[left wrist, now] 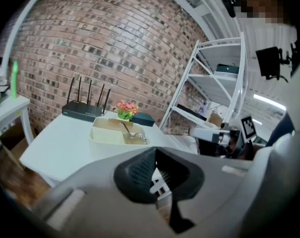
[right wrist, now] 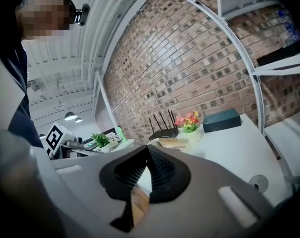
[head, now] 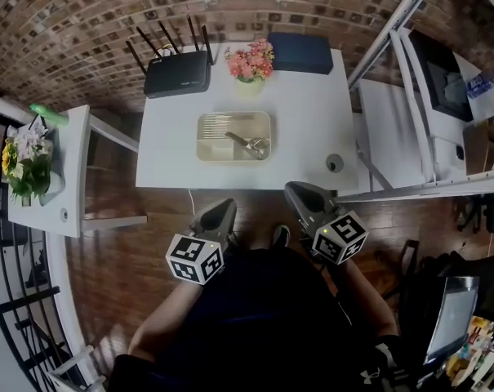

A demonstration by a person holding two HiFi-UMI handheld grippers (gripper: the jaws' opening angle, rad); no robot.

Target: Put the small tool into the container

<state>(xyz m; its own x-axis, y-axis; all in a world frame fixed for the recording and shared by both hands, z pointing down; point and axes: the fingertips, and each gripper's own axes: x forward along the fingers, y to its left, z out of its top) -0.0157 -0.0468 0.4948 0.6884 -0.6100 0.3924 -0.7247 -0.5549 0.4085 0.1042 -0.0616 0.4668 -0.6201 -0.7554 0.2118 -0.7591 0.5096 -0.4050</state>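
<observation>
Small tool (head: 248,144) is lying inside the beige container (head: 210,152) on the white desk (head: 304,129). Left hand-held gripper (head: 224,207) and right hand-held gripper (head: 295,189) are hovering near the desk edge, both closed and empty.

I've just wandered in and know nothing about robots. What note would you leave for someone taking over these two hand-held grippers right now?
Left hand-held gripper: shut, empty, near the person's body, short of the table.
Right hand-held gripper: shut, empty, also off the table.
Things: the small metal tool lies inside the beige container, mid white table.
Done: the tool appears to be in the container.
Left: nothing obvious; perhaps check that it sits fully inside.
</observation>
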